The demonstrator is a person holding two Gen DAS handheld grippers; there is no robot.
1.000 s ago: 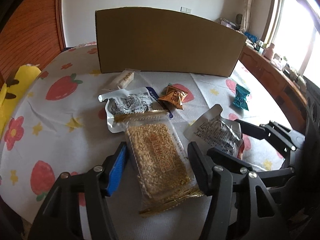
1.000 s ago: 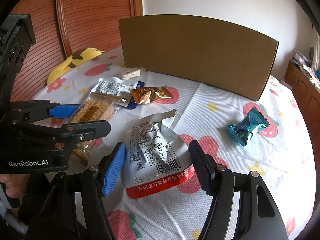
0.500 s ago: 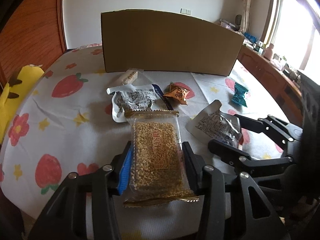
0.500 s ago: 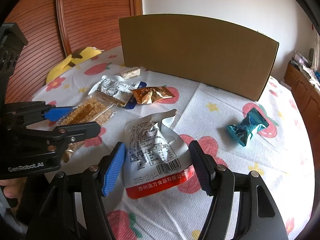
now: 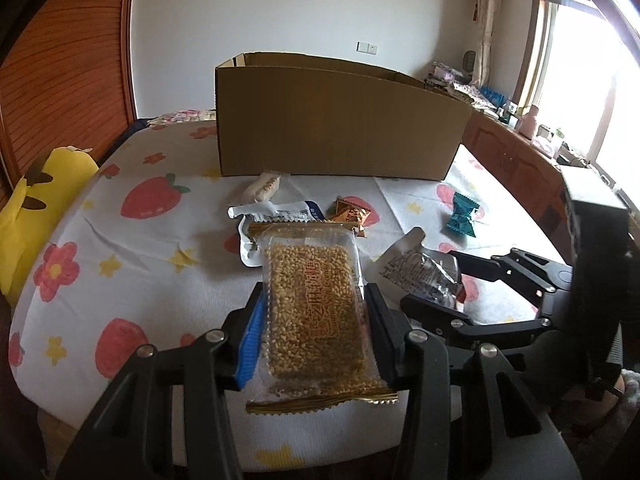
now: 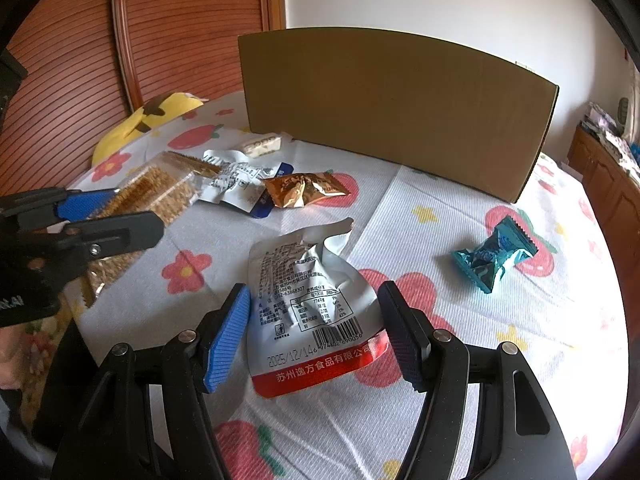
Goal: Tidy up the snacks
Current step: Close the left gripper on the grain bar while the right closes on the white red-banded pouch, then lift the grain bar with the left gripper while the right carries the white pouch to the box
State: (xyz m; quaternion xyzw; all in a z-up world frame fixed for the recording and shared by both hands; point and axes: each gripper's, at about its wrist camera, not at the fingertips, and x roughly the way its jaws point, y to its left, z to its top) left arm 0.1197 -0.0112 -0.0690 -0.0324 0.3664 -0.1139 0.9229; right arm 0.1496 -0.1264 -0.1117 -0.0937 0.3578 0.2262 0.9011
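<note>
A clear packet of golden grain bar [image 5: 308, 272] hangs tilted above the tablecloth, and my left gripper [image 5: 314, 300] is shut on its long sides. The right wrist view shows the same bar [image 6: 160, 188] off the cloth in that gripper [image 6: 132, 216]. My right gripper [image 6: 316, 300] stands open low over the table. A silver pouch with a red bottom band [image 6: 304, 280] lies flat between its fingers, with small gaps at both pads. The open brown cardboard box [image 5: 340, 128] stands at the back of the table.
On the strawberry-print cloth [image 6: 460, 320] lie a teal candy [image 6: 494, 252] at the right, an orange foil packet [image 6: 304, 190], a silver and blue packet [image 6: 236, 180] and a white nougat bar [image 6: 262, 144] before the box. A yellow plush [image 5: 36, 200] sits at the left edge.
My left gripper closed on the grain bar and lifted it off the cloth, toward the box. The right gripper and the silver pouch stayed put.
</note>
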